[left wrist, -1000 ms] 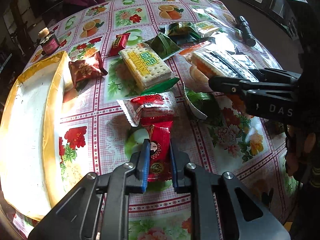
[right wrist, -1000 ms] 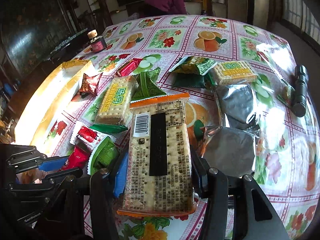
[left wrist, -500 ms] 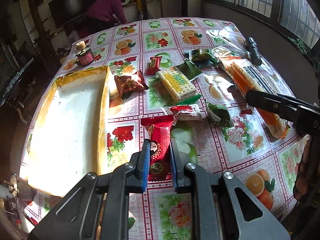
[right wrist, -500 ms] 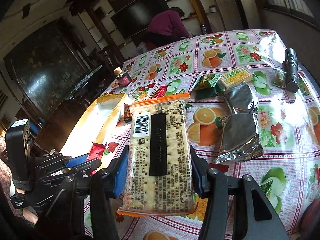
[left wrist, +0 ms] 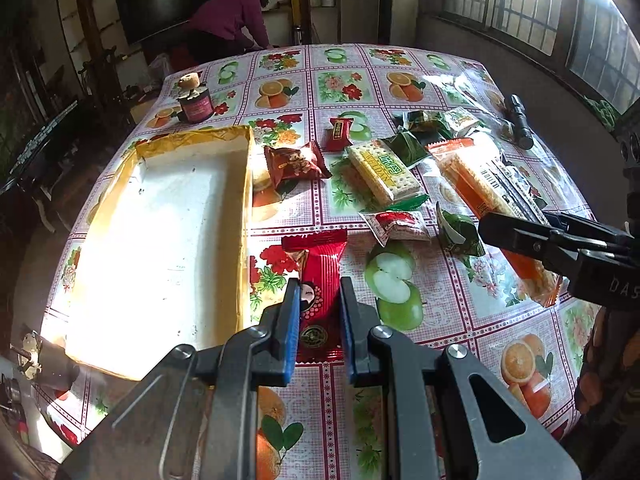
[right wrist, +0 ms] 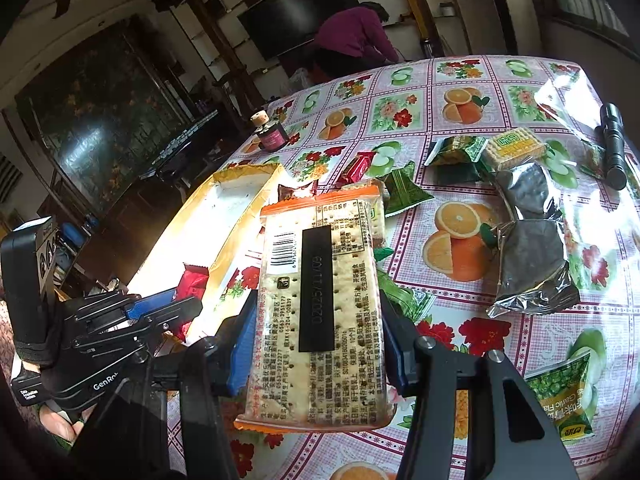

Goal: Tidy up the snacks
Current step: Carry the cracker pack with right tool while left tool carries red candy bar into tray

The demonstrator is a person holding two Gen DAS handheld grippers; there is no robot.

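Observation:
My left gripper [left wrist: 319, 300] is shut on a red snack packet [left wrist: 318, 280], held above the tablecloth just right of the yellow-rimmed white tray [left wrist: 168, 240]. My right gripper [right wrist: 316, 320] is shut on a long cracker pack [right wrist: 322, 300] with orange ends, lifted over the table. The same cracker pack [left wrist: 492, 196] and the right gripper [left wrist: 520, 236] show at the right of the left wrist view. In the right wrist view the left gripper [right wrist: 176, 308] sits low left with the red packet [right wrist: 192, 280] beside the tray [right wrist: 224, 216].
Loose snacks lie mid-table: a yellow-green cracker pack [left wrist: 384, 170], a brown packet [left wrist: 294, 162], green packets [left wrist: 458, 232], silver bags [right wrist: 532, 264]. A small jar [left wrist: 195, 104] stands far left, a black flashlight [left wrist: 520, 122] far right. A person in purple [left wrist: 228, 20] bends beyond the table.
Both grippers have risen and pulled back from the table with their packs held; the view now takes in the whole table and tray. The red packet has come closer to the tray's right rim.

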